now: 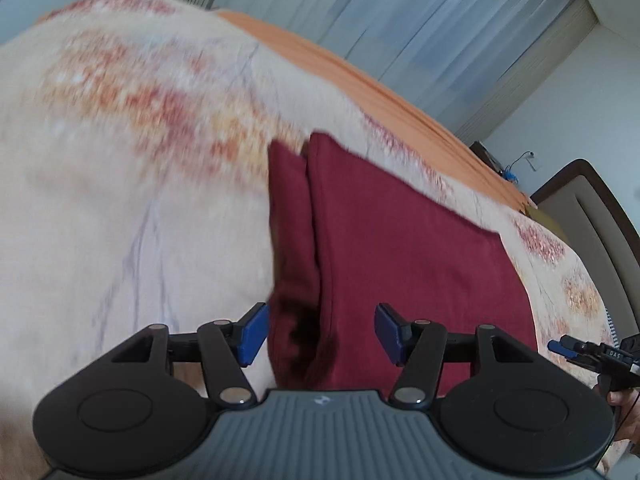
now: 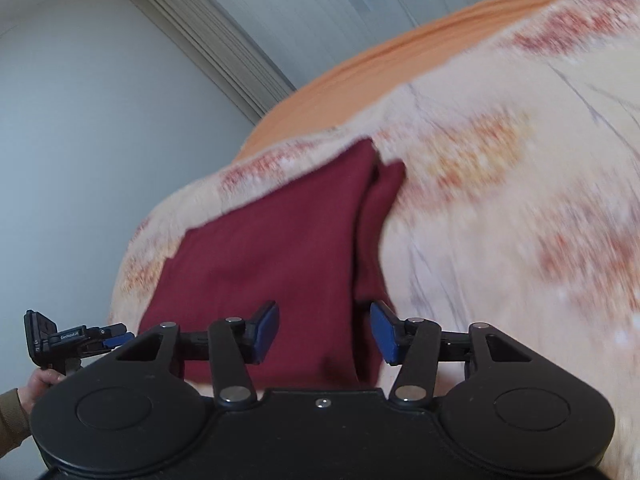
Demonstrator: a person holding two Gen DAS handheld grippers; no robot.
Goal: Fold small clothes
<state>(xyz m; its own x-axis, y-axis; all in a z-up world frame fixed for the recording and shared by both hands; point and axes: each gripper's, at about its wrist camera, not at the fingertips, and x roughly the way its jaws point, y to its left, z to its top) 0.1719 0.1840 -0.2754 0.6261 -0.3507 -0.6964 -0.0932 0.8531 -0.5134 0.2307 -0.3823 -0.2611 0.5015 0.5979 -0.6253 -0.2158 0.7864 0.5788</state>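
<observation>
Cream plush covers most of what can be seen: a blanket (image 1: pixel 120 200) with rust-red and orange blotches and thin grey vein-like lines, spread over a bed, with a plain orange sheet (image 1: pixel 360 76) showing along its far edge. Pale curtains (image 1: pixel 460 32) hang behind the bed, and a padded headboard (image 1: pixel 592 216) with a dark frame stands at one end (seen only from the left wrist view). On the blanket lies the dark red garment (image 1: pixel 400 248), folded flat into a broad panel with a narrower strip (image 1: pixel 290 216) beside it, a seam-like gap between the two. The left gripper (image 1: pixel 320 334) hovers over the near end of the garment, its blue pads (image 1: pixel 253 334) spread apart and pressing on nothing; cloth lies under the gap but is not pinched. The right gripper (image 2: pixel 325 332) hangs likewise over the near edge, fingers apart, nothing clamped. Each tool shows small at the edge of the other's view, and a hand (image 2: pixel 42 384) with a brown cuff grips the left handle.
</observation>
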